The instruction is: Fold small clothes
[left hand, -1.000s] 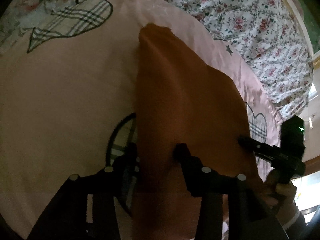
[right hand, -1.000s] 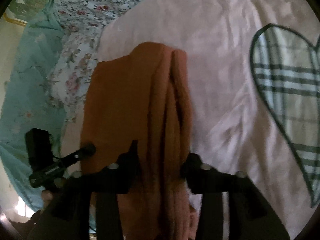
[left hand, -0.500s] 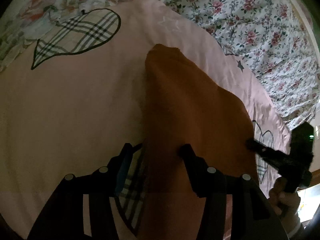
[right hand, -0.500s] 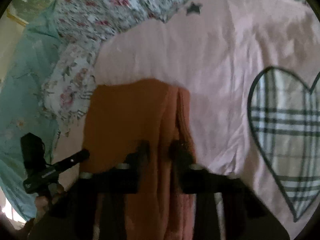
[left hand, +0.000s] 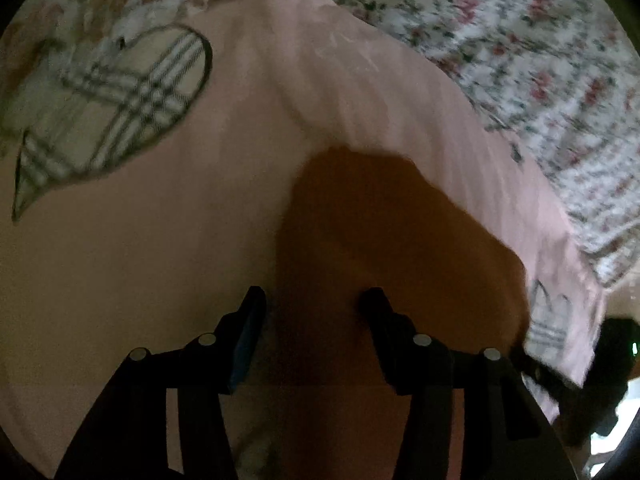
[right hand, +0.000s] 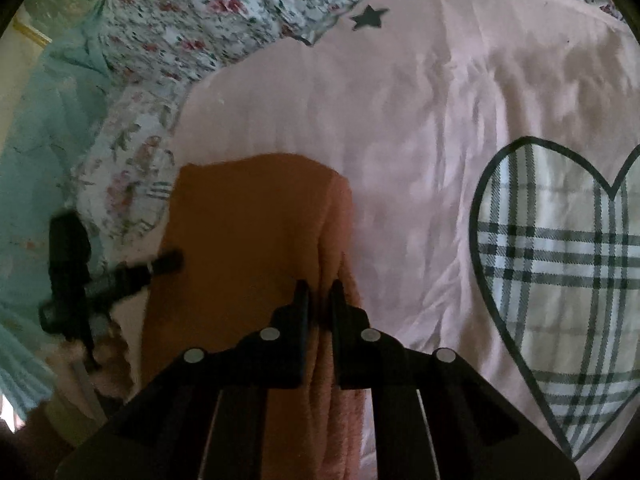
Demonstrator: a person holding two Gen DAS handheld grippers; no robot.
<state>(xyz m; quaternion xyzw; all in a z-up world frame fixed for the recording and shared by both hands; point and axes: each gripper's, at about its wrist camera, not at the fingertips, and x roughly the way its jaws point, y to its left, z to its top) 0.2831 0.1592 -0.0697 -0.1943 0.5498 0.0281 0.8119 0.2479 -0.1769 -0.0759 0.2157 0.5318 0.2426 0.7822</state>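
An orange cloth (left hand: pixel 392 248) lies lengthwise on a pink blanket (left hand: pixel 168 264) printed with plaid hearts. My left gripper (left hand: pixel 314 300) is open. Its left finger stands at the cloth's left edge, its right finger over the cloth, and the fabric runs between them. My right gripper (right hand: pixel 319 292) is shut on the thick folded right edge of the orange cloth (right hand: pixel 240 248). The left gripper (right hand: pixel 120 276) appears again in the right wrist view, at the cloth's left side. In the left wrist view the right gripper (left hand: pixel 612 360) is a dark blur at the lower right.
A flowered bedspread (left hand: pixel 540 52) surrounds the pink blanket at the back and right. A teal cloth (right hand: pixel 36 132) hangs at the left of the right wrist view. A big plaid heart (right hand: pixel 560 280) lies to the right of the cloth.
My right gripper has shut on the cloth's folded edge. The left gripper has shifted across the blanket and stayed open. The cloth's far edge now sits lower in both views.
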